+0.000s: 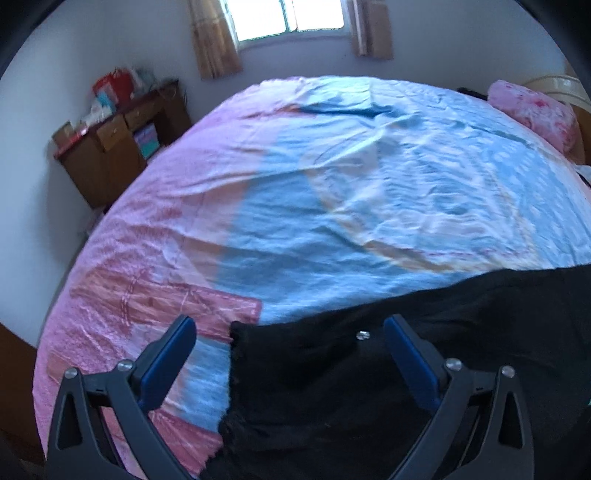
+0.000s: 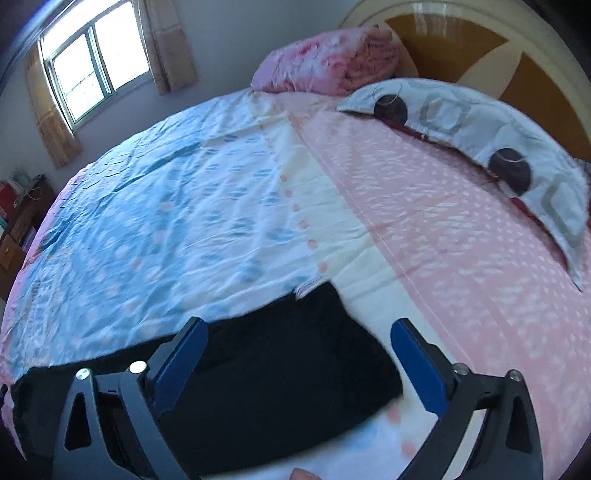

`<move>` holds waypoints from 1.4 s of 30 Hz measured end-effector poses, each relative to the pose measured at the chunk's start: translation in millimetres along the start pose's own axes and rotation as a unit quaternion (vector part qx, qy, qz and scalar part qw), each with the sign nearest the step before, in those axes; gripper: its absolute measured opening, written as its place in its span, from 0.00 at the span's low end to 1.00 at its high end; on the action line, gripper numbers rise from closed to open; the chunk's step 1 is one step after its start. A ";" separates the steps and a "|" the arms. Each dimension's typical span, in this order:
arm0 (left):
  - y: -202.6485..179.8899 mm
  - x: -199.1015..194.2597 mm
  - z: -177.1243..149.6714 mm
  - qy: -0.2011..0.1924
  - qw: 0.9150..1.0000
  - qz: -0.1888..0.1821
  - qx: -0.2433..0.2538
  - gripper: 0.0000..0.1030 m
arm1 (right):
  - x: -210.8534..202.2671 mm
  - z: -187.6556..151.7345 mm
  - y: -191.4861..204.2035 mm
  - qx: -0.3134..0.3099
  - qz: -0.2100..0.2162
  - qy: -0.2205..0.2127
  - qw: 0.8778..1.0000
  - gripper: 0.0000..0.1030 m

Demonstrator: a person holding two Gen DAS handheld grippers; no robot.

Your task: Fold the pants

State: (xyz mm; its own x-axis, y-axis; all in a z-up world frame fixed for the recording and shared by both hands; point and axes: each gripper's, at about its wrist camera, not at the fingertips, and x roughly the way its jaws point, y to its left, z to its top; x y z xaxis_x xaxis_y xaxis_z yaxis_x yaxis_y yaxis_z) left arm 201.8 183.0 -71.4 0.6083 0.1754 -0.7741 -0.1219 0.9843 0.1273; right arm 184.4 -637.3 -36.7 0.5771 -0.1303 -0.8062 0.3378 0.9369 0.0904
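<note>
Black pants (image 1: 369, 369) lie flat on the bed near its front edge, and show in the right wrist view (image 2: 280, 376) too. In the left wrist view their frayed left end sits between my fingers. My left gripper (image 1: 290, 334) is open above that end, holding nothing. My right gripper (image 2: 299, 338) is open above the pants' right end, where a pale label shows at the far corner. It holds nothing.
The bed (image 1: 332, 184) has a wrinkled blue, pink and cream sheet. A folded pink quilt (image 2: 328, 59) and a patterned pillow (image 2: 480, 140) lie by the headboard (image 2: 498, 48). A cluttered wooden desk (image 1: 118, 144) stands by the wall under a curtained window (image 1: 291, 14).
</note>
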 end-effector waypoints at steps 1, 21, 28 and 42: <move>3.7 5.3 -0.1 0.007 1.000 -0.009 -0.005 0.97 | 13.4 4.5 -1.4 -0.006 -0.005 0.008 1.000 0.84; 28.4 58.9 -5.9 0.072 0.995 -0.056 -0.026 0.87 | 84.4 6.8 -12.4 -0.023 0.004 0.072 0.997 0.76; 27.8 67.7 -7.9 0.079 0.995 -0.055 -0.034 0.94 | 89.1 7.8 -13.5 -0.021 0.014 0.081 0.996 0.74; 5.2 48.8 -3.1 0.049 0.994 -0.084 0.044 0.34 | 89.3 15.0 -10.6 -0.022 0.085 0.092 0.992 0.10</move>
State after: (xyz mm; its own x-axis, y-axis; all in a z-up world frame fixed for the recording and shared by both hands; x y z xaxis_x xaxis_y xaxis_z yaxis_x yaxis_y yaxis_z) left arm 228.4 196.6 -110.5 0.5351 0.0095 -0.8448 0.0464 0.9981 0.0406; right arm 243.5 -663.7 -100.9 0.4757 0.0886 -0.8752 0.2124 0.9539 0.2120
